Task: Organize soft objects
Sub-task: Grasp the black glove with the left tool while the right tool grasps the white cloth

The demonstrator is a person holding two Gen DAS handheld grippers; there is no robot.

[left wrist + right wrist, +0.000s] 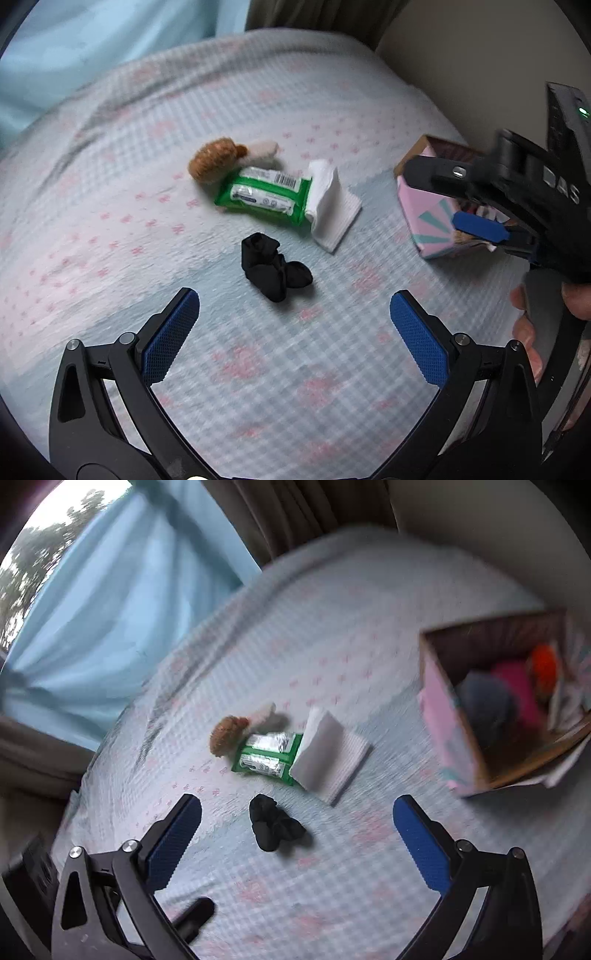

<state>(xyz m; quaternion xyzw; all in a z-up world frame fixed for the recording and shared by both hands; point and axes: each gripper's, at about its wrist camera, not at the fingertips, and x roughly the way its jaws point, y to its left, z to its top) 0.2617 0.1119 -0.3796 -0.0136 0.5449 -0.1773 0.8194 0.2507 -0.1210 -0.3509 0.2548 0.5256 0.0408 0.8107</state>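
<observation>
- Sock [275, 271] lay balled on the bed [110, 229], between doll [218, 162], wipes [264, 194], cloth [334, 208]; box [443, 716] held items
- Left tool [294, 338] wide, empty; right tool [297, 840] wide, empty

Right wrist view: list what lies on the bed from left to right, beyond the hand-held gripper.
Doll → green wipes pack → white folded cloth → pink box. The black sock sits nearer, below the wipes, so it is left out.
</observation>
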